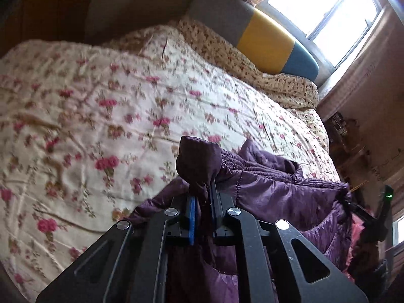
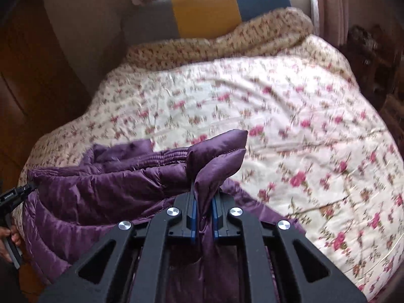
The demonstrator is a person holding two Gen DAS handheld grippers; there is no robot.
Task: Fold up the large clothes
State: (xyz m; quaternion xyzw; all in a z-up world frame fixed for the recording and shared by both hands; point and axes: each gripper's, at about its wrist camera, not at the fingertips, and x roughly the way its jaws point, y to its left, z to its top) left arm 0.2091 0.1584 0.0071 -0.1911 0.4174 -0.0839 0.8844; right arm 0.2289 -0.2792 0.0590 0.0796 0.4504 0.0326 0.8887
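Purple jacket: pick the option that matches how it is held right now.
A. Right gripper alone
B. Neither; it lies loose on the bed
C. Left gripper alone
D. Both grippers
D: the left gripper and the right gripper are each shut on a bunch of the purple jacket.

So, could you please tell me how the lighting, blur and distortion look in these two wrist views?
Left wrist view: the window is blown out to white, the floral bedspread is motion-blurred, while the left tongs and purple quilted jacket stay sharp. Right wrist view: softer backlight, bedspread smeared again, fisheye bending the bed edges; the right tongs are crisp.
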